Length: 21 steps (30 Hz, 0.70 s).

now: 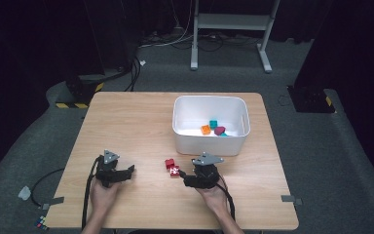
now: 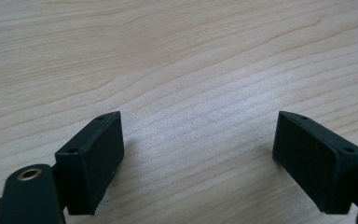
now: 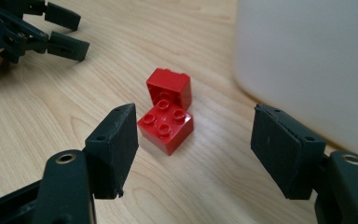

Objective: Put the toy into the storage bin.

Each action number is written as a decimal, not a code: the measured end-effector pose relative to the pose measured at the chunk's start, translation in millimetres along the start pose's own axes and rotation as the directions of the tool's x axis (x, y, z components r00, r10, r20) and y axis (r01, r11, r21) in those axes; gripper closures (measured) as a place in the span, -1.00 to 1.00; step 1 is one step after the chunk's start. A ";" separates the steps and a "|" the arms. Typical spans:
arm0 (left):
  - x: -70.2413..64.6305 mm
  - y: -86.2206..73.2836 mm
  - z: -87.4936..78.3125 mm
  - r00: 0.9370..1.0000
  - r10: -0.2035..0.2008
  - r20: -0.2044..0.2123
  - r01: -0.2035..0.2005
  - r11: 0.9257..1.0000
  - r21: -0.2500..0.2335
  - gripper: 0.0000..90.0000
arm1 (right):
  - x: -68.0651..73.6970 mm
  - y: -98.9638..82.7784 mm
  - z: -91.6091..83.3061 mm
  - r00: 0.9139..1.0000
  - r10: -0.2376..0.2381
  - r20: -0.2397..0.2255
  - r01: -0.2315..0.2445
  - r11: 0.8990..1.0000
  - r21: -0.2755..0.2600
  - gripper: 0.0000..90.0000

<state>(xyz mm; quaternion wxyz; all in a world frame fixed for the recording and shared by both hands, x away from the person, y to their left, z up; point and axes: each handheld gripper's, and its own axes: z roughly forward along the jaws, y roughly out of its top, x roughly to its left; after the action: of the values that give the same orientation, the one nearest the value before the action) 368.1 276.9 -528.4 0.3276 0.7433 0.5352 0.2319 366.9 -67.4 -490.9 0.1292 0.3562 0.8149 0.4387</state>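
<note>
Two red bricks lie touching on the wooden table (image 1: pixel 136 122): a near one (image 3: pixel 165 123) with its studs up and a far one (image 3: pixel 169 86) tipped against it, seen from above as red brick (image 1: pixel 175 171) and red brick (image 1: pixel 169 164). My right gripper (image 3: pixel 196 149) is open, low over the table, its jaws wide just short of the near brick and not touching it; from above the right gripper (image 1: pixel 182 178) points left at the bricks. My left gripper (image 2: pixel 198 158) is open over bare wood, and the left gripper (image 1: pixel 129 170) sits left of the bricks.
A white bin (image 1: pixel 209 146) stands just behind the bricks and close to my right jaw, as the white bin (image 3: pixel 307 60). It holds a teal brick (image 1: pixel 213 124), an orange brick (image 1: pixel 205 129) and a dark red piece (image 1: pixel 219 130). Beyond the bricks is my left gripper (image 3: pixel 63 32).
</note>
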 end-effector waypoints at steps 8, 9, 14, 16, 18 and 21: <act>0.1 0.0 0.0 1.000 0.001 0.000 -0.001 1.000 0.000 -0.63 | 5.5 -2.6 24.0 1.000 0.027 -0.009 -0.026 0.999 0.033 -0.28; 0.0 0.0 0.0 1.000 0.000 0.000 0.000 1.000 0.000 -0.63 | 6.1 -3.1 26.5 0.999 0.031 -0.010 -0.031 0.999 0.038 -0.28; 0.1 0.0 0.0 1.000 0.000 0.000 0.000 1.000 0.000 -0.63 | 11.4 -3.7 37.9 1.000 0.019 -0.001 -0.019 0.998 0.059 -0.28; 0.2 0.0 -0.1 1.000 0.003 0.000 -0.003 1.000 0.002 -0.63 | 13.6 -3.9 40.8 1.000 0.013 0.005 -0.013 0.998 0.060 -0.28; 0.2 0.0 -0.1 1.000 0.003 0.000 -0.003 1.000 0.002 -0.63 | 15.7 -3.5 44.5 1.000 0.003 0.006 -0.004 0.998 0.068 -0.27; 0.2 0.0 -0.1 1.000 0.003 0.000 -0.003 1.000 0.002 -0.63 | 17.0 -2.8 49.9 1.000 -0.002 0.011 0.002 0.997 0.077 -0.26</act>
<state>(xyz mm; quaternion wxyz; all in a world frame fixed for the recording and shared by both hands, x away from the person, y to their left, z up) 368.1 277.2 -528.3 0.3265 0.7443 0.5344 0.2319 379.6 -25.5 -520.5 0.1201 0.3624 0.8309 0.4048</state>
